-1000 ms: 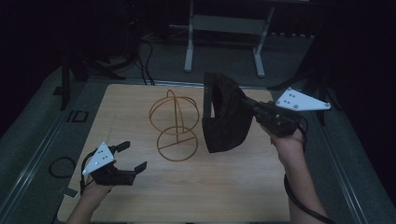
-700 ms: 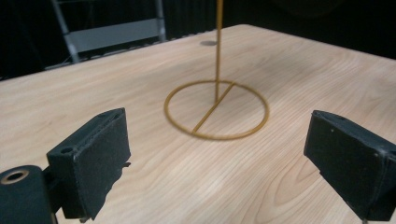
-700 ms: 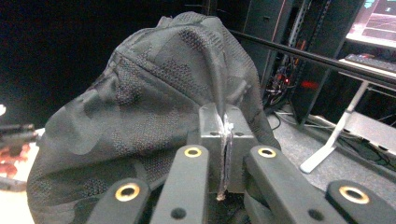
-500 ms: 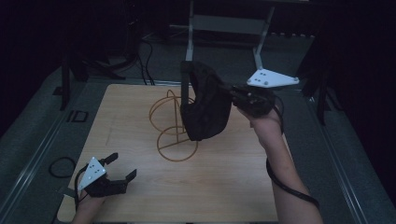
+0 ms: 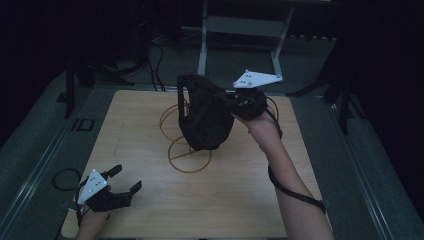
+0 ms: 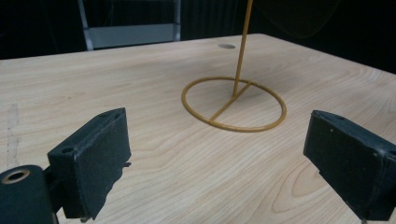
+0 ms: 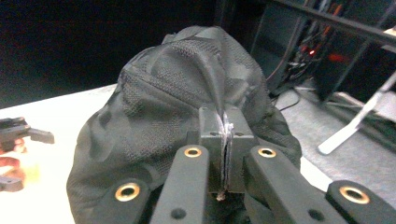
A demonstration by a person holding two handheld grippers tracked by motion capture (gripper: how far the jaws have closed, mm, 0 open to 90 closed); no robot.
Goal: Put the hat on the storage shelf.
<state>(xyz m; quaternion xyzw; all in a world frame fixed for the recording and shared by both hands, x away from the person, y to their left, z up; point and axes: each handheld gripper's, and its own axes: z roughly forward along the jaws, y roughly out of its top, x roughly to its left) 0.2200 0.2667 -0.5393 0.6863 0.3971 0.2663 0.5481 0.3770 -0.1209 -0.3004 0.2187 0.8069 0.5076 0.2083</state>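
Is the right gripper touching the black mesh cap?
Touching. In the right gripper view, the right gripper has its jaws pinched shut on a fold of the black mesh cap.

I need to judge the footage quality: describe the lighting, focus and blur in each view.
High view: dim overall, surroundings nearly black, table lit, black cap shows little detail. Left gripper view: brighter, wood grain and gold stand sharp, near jaws slightly soft. Right gripper view: cap mesh fairly clear, background dark and blurred, with small red glows.

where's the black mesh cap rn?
High view: black mesh cap hangs mid-table, pinched in the right tongs, over the gold wire stand.
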